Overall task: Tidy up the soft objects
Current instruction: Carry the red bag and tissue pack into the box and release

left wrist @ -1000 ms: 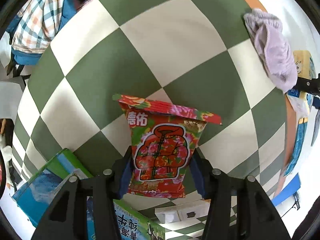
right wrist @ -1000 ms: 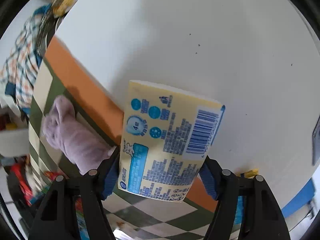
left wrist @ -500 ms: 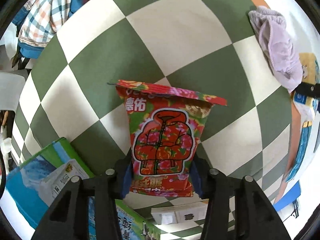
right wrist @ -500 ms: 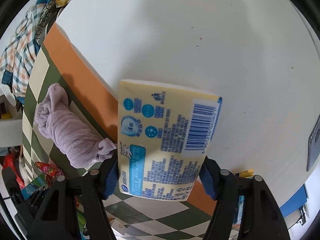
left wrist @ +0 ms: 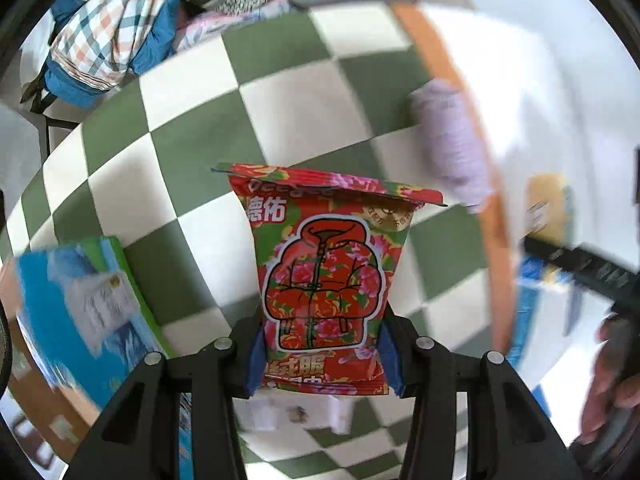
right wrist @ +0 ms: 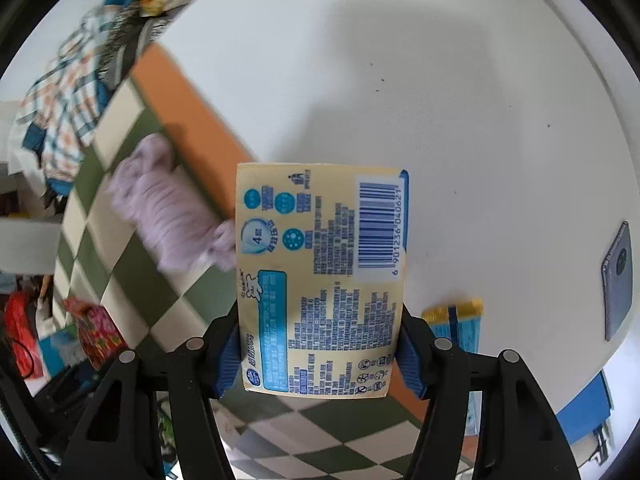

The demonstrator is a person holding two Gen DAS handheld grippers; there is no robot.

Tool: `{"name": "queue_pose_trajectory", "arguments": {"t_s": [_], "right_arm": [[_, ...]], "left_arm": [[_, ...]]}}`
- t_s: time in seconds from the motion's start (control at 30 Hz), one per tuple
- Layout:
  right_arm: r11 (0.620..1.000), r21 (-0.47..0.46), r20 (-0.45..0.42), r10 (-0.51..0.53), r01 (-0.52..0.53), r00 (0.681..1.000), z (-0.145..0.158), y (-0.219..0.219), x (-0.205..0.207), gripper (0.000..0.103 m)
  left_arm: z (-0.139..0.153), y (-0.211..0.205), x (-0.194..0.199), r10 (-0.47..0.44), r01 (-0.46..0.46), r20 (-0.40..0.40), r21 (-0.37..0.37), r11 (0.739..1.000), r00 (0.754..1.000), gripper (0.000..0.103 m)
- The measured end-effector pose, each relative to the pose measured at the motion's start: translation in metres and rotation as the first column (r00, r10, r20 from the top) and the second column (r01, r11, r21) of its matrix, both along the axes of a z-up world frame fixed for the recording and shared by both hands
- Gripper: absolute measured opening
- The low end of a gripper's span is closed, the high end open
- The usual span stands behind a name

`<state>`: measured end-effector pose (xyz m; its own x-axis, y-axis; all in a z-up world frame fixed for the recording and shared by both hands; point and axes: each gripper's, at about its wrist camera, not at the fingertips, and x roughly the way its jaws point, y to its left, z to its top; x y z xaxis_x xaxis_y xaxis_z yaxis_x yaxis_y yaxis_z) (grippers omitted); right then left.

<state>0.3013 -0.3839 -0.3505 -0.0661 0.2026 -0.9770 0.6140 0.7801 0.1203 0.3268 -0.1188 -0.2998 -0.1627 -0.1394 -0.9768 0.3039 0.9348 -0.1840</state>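
**A:** What is the left gripper (left wrist: pixel 320 356) carrying?

**B:** A red packet (left wrist: pixel 326 276), glossy, printed with pink flowers and a drawing of a puffy padded jacket outlined in white, with Chinese lettering top and bottom. Its jaws are clamped on the lower sides of the packet, which stands upright with its crimped top edge away from the camera, held over the green-and-cream checked mat (left wrist: pixel 200 148).

**A:** And the right gripper (right wrist: pixel 320 356)?

**B:** Its jaws are closed on a pale yellow tissue pack (right wrist: pixel 320 276), flat and rectangular, its back covered in blue print with a barcode at the upper right. It is held above the orange border of the mat, where the mat meets the white tabletop (right wrist: pixel 440 80).

**A:** Anything else soft around?

**B:** A crumpled lilac towel (right wrist: pixel 168 208) lies on the mat right at that orange border. A plaid cloth (left wrist: pixel 108 28) is bunched past the mat's far left corner. A blue-and-green pack (left wrist: pixel 80 296) sits at the mat's near left, blurred. A grey phone (right wrist: pixel 618 284) lies on the tabletop's right side.
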Motion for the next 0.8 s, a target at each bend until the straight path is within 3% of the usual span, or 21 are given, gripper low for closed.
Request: {"name": "queue_pose_trajectory", "arguments": {"t_s": [0.23,0.33,0.57,0.67,0.8], "right_arm": [[0.994,0.027,0.12,0.106,-0.11,0.987,0.06,0.049,-0.042,0.065],[0.984,0.038,0.162,0.164,-0.172,0.973,0.086,0.076,-0.058,0.065],[0.946,0.088,0.24,0.285,-0.313,0.928,0.137,0.16,-0.104,0.065],[0.911,0.103,0.292,0.355,-0.399,0.888,0.165,0.209,-0.117,0.065],[0.861,0.124,0.341,0.429,-0.492,0.837,0.178,0.283,-0.113,0.065]], "left_arm": [[0.081,0.026,-0.048,0.115,-0.103,0.062,-0.176,0.979,0.991,0.043],[0.111,0.042,-0.068,0.136,-0.117,0.085,-0.201,0.973,0.987,0.043],[0.14,0.124,-0.126,0.231,-0.206,0.091,-0.223,0.953,0.969,0.043],[0.148,0.176,-0.139,0.298,-0.274,0.084,-0.219,0.936,0.951,0.043],[0.154,0.24,-0.139,0.374,-0.351,0.114,-0.178,0.919,0.92,0.043]]}}
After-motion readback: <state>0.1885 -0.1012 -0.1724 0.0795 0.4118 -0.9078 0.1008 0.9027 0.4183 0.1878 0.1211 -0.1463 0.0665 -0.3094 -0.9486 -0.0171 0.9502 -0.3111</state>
